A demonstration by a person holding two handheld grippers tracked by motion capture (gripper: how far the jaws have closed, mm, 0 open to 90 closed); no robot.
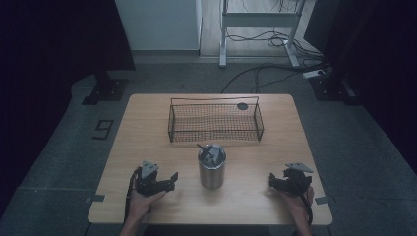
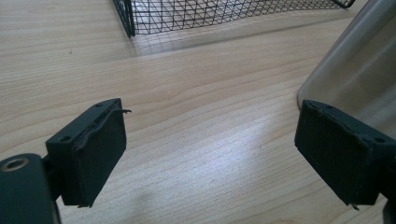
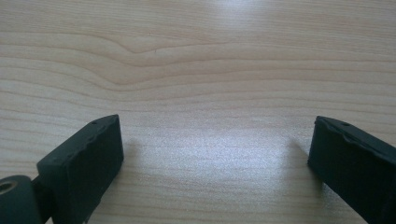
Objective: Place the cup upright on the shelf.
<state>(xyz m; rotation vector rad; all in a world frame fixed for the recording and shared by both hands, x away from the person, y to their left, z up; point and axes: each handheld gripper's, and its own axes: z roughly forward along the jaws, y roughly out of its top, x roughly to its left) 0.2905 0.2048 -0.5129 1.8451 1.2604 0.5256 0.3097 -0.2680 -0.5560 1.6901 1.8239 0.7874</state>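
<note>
Bare table (image 1: 147,123) all round an upright cup (image 1: 212,166) at centre holding a tilted utensil, its handle toward 11 o'clock, with a wire basket (image 1: 215,119) at 12 o'clock running left-right, left gripper (image 1: 169,181) at 9 and right gripper (image 1: 273,181) at 3, both jaws released near the front edge.

I see a wooden table (image 1: 147,147). A black wire basket (image 1: 215,119) sits toward its far side, a dark round disc (image 1: 242,106) at its far right corner. A steel cup (image 1: 212,166) stands upright near the basket's front, utensils inside. On the floor: cables (image 1: 265,39), a white frame (image 1: 258,22), a "9" mark (image 1: 103,129).
</note>
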